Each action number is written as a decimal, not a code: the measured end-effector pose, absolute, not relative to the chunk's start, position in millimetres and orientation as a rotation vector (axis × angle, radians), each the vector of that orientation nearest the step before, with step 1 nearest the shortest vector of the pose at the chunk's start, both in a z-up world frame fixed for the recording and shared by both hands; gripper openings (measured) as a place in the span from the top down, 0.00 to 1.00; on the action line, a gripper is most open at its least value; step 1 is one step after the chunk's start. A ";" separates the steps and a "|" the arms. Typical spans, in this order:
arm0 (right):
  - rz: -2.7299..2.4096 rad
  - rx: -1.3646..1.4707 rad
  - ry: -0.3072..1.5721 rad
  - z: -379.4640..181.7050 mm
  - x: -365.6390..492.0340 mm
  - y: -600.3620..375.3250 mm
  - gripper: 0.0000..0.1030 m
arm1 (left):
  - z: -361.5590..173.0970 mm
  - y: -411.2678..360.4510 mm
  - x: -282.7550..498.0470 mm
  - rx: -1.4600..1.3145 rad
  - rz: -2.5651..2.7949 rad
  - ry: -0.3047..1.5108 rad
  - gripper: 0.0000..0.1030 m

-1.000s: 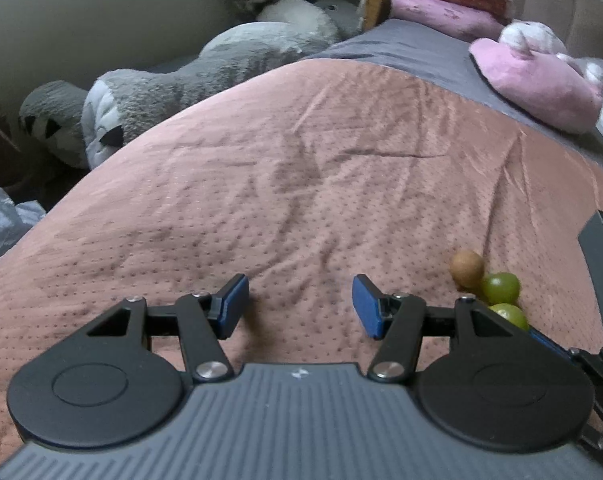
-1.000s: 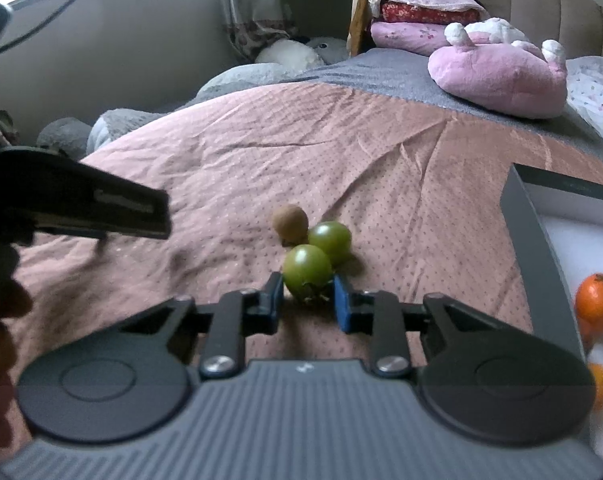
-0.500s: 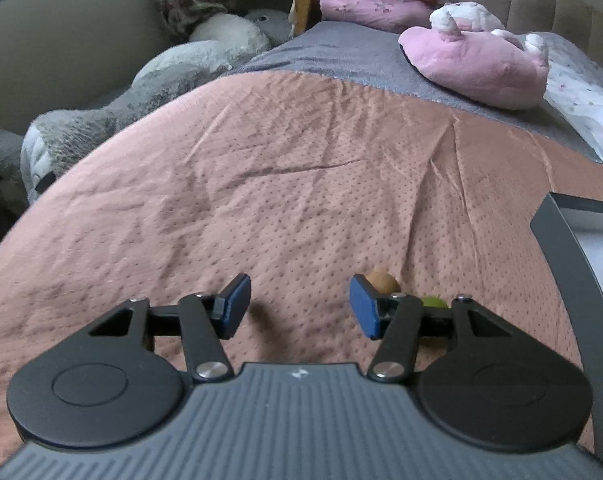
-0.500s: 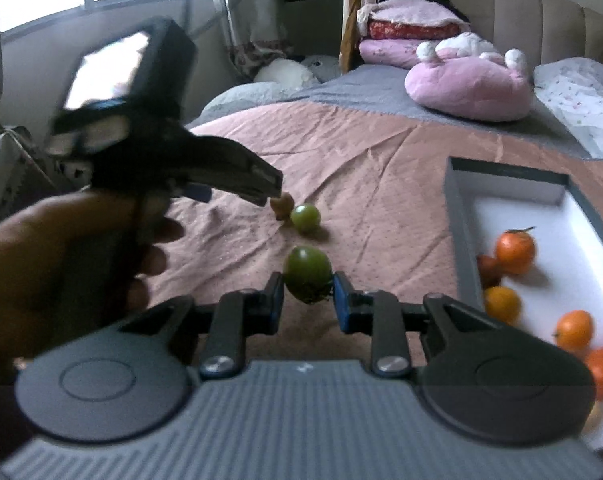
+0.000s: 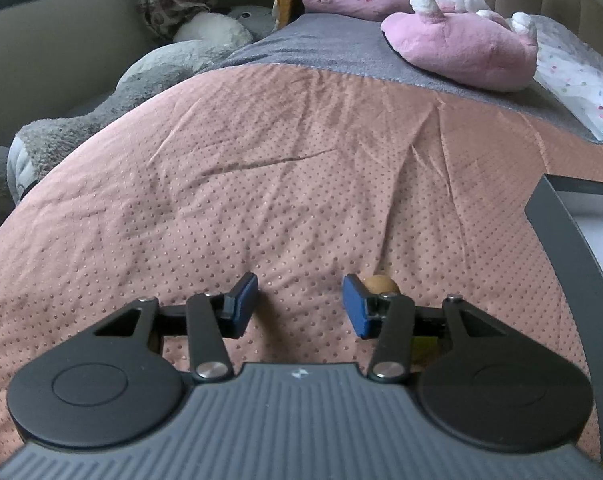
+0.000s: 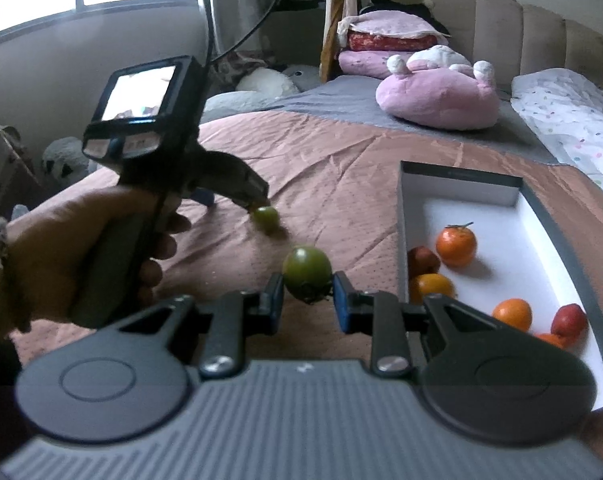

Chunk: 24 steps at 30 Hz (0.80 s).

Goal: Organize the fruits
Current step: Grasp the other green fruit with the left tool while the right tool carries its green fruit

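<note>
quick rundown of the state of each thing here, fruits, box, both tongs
right tongs: shut on the dark green fruit, lifted off the bedspread
left tongs: open, nothing between them
small green fruit: lying on the bedspread, by the left tongs' tip
brown fruit: on the bedspread, partly hidden
box: open, orange and red fruits inside

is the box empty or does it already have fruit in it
Not empty. The box holds several fruits on its white floor, among them an orange one with a stem and a red one.
</note>
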State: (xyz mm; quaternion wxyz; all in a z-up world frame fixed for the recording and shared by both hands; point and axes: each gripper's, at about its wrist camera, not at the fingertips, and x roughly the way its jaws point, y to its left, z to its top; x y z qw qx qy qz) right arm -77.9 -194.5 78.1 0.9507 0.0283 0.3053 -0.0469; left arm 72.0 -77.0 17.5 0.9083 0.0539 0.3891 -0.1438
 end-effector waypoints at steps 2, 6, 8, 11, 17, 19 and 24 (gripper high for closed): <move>-0.101 0.062 0.622 78.0 -80.6 -196.0 0.72 | 17.2 -77.8 70.3 0.119 -0.295 0.799 0.48; -0.120 0.068 0.622 78.7 -86.2 -201.6 0.72 | 17.0 -78.0 68.3 0.126 -0.295 0.794 0.50; -0.131 0.070 0.625 78.3 -89.7 -204.6 0.72 | 17.2 -77.7 67.5 0.123 -0.297 0.794 0.53; -0.145 0.071 0.629 77.4 -95.5 -210.0 0.72 | 16.8 -77.6 65.9 0.128 -0.301 0.789 0.57; -0.171 0.071 0.627 80.1 -106.5 -219.6 0.72 | 17.7 -71.2 63.2 0.093 -0.322 0.796 0.84; -0.179 0.067 0.623 82.8 -111.0 -224.0 0.72 | 18.1 -62.0 64.7 0.047 -0.332 0.815 0.92; -0.205 0.048 0.613 86.7 -126.8 -234.9 0.72 | 22.9 -33.7 64.4 -0.066 -0.309 0.852 0.95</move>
